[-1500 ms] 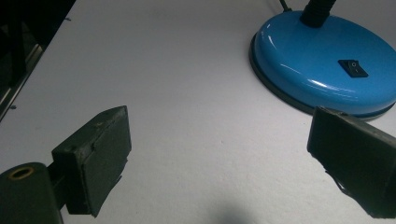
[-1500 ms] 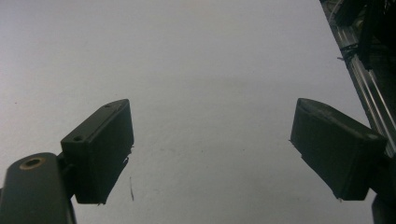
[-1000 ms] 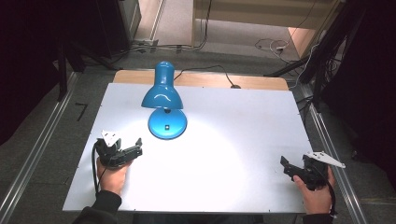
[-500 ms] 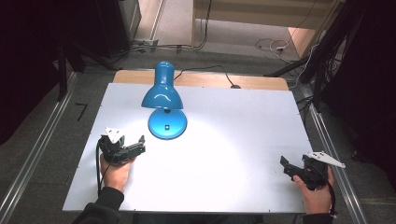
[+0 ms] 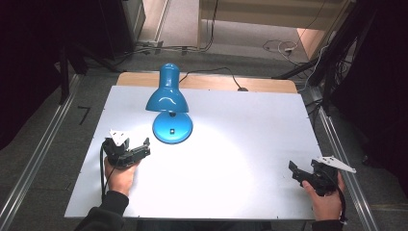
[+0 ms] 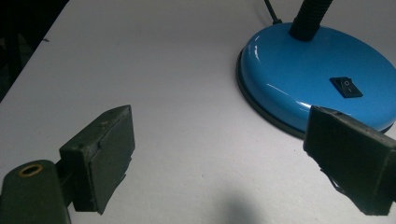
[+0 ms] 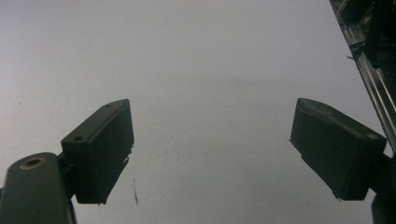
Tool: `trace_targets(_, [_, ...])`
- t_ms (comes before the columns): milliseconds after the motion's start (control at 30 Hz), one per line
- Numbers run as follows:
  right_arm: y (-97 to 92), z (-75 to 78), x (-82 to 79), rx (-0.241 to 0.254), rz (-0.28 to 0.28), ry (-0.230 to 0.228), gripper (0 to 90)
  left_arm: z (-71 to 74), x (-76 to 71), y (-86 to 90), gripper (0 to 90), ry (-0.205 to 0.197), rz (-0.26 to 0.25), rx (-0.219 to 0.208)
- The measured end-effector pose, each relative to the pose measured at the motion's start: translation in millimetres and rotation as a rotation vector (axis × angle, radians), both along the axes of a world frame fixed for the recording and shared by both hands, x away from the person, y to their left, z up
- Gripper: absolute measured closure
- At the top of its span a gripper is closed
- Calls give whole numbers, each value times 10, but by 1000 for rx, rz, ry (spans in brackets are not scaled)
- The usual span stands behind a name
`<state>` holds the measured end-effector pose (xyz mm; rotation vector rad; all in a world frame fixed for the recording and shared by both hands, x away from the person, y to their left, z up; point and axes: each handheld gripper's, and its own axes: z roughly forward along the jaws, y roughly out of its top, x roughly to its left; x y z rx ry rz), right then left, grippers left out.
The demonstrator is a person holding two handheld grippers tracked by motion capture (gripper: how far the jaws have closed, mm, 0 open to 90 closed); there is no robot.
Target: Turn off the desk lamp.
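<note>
A blue lamp (image 5: pixel 169 103) stands lit near the back of the white bench (image 5: pixel 250 154). The left gripper (image 5: pixel 137 153) is wide open and empty, near the lamp's base (image 6: pixel 322 74). The right gripper (image 5: pixel 300 174) is wide open and empty, well apart. A hard bump could tip the lamp.

In the high view, the lamp's shade (image 5: pixel 167 100) covers its neck and the rear of its base (image 5: pixel 172 127). In the left gripper view, the top edge cuts off the neck (image 6: pixel 310 18), and the right jaw hides the base's lower right rim. The switch's (image 6: pixel 346 87) markings are too small to read. The person's forearms leave the high view's bottom edge.
</note>
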<state>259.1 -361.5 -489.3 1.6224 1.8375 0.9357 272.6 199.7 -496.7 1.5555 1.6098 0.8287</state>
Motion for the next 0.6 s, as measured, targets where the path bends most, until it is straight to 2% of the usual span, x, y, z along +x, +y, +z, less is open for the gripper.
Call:
trace_targets(300, [5,7,0,5,3,-2,123,1,49,-51,113,-4,-11,9])
trace_targets(600, [10,11,2,10,8,-3,123,71,135,-123,116,-4,-19,23])
